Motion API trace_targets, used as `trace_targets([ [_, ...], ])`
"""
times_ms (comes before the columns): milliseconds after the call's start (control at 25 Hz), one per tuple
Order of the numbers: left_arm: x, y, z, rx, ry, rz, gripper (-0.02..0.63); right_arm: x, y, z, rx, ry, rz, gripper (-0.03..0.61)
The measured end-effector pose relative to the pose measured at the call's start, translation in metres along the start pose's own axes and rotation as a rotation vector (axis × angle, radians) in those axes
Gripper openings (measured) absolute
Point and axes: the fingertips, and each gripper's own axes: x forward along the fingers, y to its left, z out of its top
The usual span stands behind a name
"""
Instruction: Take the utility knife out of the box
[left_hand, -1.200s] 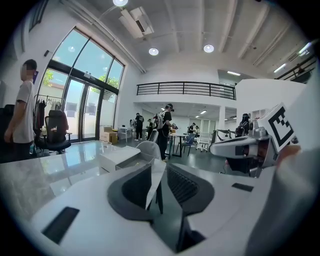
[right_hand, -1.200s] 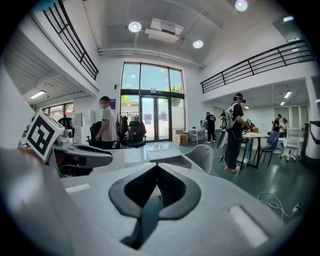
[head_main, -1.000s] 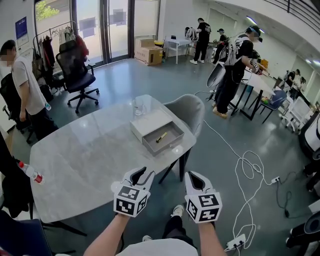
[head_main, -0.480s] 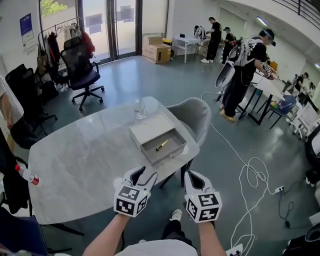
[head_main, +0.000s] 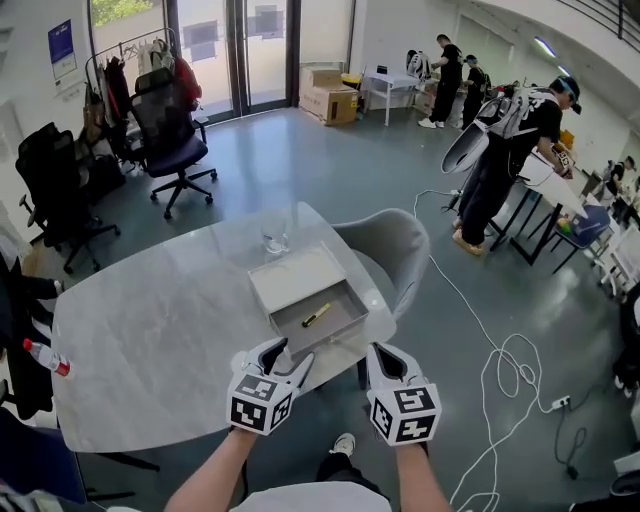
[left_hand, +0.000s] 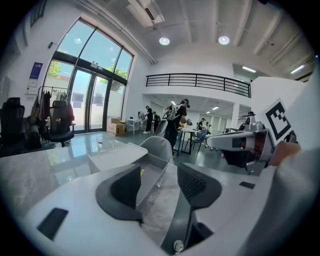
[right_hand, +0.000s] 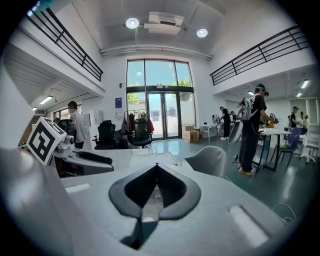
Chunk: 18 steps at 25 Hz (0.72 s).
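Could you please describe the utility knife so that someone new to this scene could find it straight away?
Start at the large pale marble-look table. Near its right edge in the head view lies a flat grey box with its tray slid open. The small yellow utility knife is the only thing in that tray, unlike the clear drinking glass standing beyond the box.

Desk (head_main: 150, 330): pale grey, faint marbled veining. Box (head_main: 283, 279): matte grey; utility knife (head_main: 316, 316): yellow with black. Left tool (head_main: 285, 355) and right tool (head_main: 386, 356): white shells, black pads, cubes patterned with black-and-white square markers.
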Motion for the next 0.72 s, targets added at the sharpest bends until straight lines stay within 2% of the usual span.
trace_targets([
  [400,0.057,0.010,0.019,-0.042,0.019,0.069,0.227,0.046,-0.046,0.012,-0.018,0.020,0.090,0.005],
  [720,0.082,0.020,0.027,-0.069,0.019,0.160,0.232,0.079,-0.069,0.021,-0.038,0.026,0.184,0.005],
])
